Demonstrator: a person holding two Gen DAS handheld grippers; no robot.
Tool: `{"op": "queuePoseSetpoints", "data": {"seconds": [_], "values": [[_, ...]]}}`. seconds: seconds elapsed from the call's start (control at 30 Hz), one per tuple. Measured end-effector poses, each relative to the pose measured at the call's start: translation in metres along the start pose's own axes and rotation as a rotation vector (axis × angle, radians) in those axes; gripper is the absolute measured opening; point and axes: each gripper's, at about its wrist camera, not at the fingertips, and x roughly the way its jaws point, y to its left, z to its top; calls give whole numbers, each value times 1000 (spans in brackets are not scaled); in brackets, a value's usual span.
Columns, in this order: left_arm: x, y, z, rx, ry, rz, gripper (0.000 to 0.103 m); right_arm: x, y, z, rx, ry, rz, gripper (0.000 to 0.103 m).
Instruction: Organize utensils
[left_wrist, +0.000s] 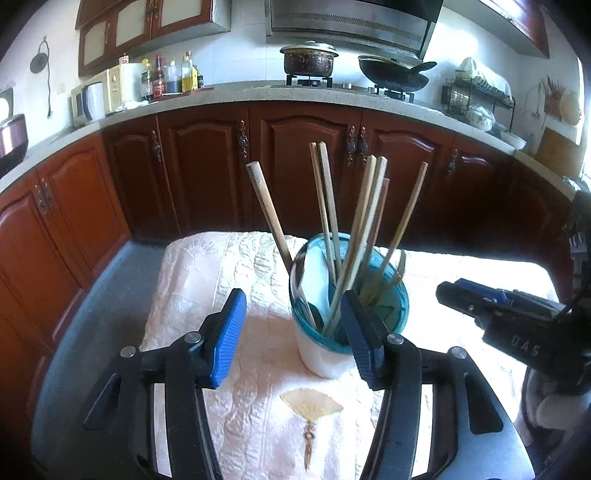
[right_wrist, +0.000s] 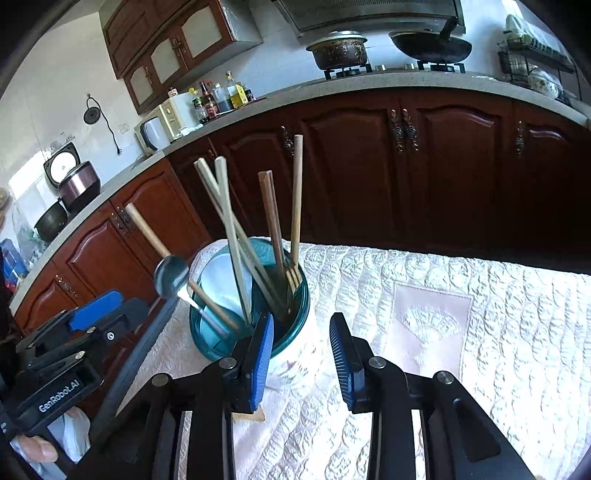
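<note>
Hovering low over a cloth-covered table, the left tongs (left_wrist: 293, 334) stand wide apart with nothing between the blue pads (left_wrist: 229, 336). Just ahead of them, slightly toward their right finger, stands a blue glass jar (left_wrist: 391, 314) with a white base; the right finger overlaps the jar's near rim in this view, and contact cannot be confirmed. Rising from the jar are several wooden chopsticks (left_wrist: 364, 225) fanned apart, a thicker round wooden handle (left_wrist: 267, 214) leaning away to the left, and a pale flat piece tucked inside the glass.

The right tongs (right_wrist: 301, 360) are also spread, moderately wide and empty, on the far side of the jar from the left pair. The same jar (right_wrist: 295, 317) sits just ahead of their left finger. From here a metal spoon (right_wrist: 171, 275) juts over the jar's left rim, bowl end up, beside the wooden handle. A fork lies among the chopsticks (right_wrist: 227, 221), tines down in the jar.

Beneath both tongs spreads a quilted cream tablecloth (right_wrist: 461, 350) with an embroidered fan motif. Beyond the table runs a row of dark red wooden cabinets (left_wrist: 207, 166) under a pale worktop carrying a pot (left_wrist: 308, 59), a wok (left_wrist: 393, 74), bottles and a kettle.
</note>
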Motion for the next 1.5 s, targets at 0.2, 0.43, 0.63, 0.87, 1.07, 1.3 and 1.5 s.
{"op": "queuePoseSetpoints", "data": {"seconds": [0.2,0.43,0.63,0.87,1.07,1.3,1.5], "values": [[-14,-11,-11,20,1,11,53,-10,10,-9,15,-2,-23,35],[-35,-13,-14,11,-25,3,53,-32,23,-10,-6,-25,-56,40],[-50,-9,-10,8,-59,15,53,-49,36,-7,-32,-48,-78,40],[-68,-6,-8,3,-96,28,53,-59,47,-6,-45,-65,-82,41],[-75,-5,-6,-1,-113,37,53,-63,50,-4,-47,-73,-91,42],[-80,-4,-6,-7,-125,48,53,-65,54,-4,-56,-76,-99,42],[-82,-4,-7,-5,-129,60,53,-65,55,-4,-55,-74,-101,50]]}}
